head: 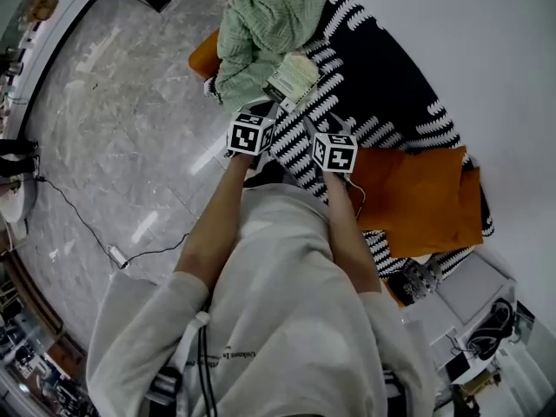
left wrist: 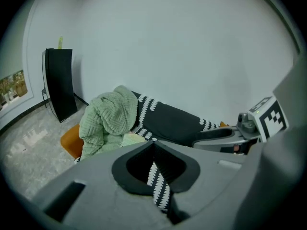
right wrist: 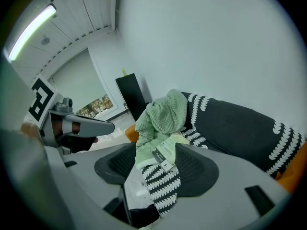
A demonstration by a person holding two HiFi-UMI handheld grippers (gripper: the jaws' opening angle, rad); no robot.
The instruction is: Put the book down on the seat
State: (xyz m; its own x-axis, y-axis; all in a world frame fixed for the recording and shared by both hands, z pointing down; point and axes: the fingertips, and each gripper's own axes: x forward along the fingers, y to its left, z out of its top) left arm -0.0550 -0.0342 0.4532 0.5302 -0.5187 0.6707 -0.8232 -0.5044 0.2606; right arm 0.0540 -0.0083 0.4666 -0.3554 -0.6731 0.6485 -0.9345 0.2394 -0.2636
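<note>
**Ana:** Where is the book?

**Ben:** The book [head: 294,78] is on the seat [head: 382,94], at the far-left end of the patterned cover. Its far end is up against the green blanket [head: 269,16]. It looks set down already, though neither gripper view shows whether it lies flat.

**Ana:** And the grippers?

**Ben:** Both hang just on the near side of it. The right gripper [right wrist: 156,150] has its jaws well apart with nothing clamped. Its own view frames the book in the gap, a touch right of centre, with blanket and cover showing between the book and its left jaw. The left gripper [left wrist: 153,145] has its jaws together at the tips, with only a sliver of seat cover showing lower down. It is empty too, and the book peeks over its left jaw, so the book lies far and slightly left of it.

**Ana:** Which way does the book's long axis run?

**Ben:** It seems to run away from the right jaws, near to far, with the labelled end nearest.

**Ana:** Which gripper is nearer?

**Ben:** There is little between them, but the right one is squared to it. Probably all that remains is backing straight off toward the near side without dragging the book.
</note>
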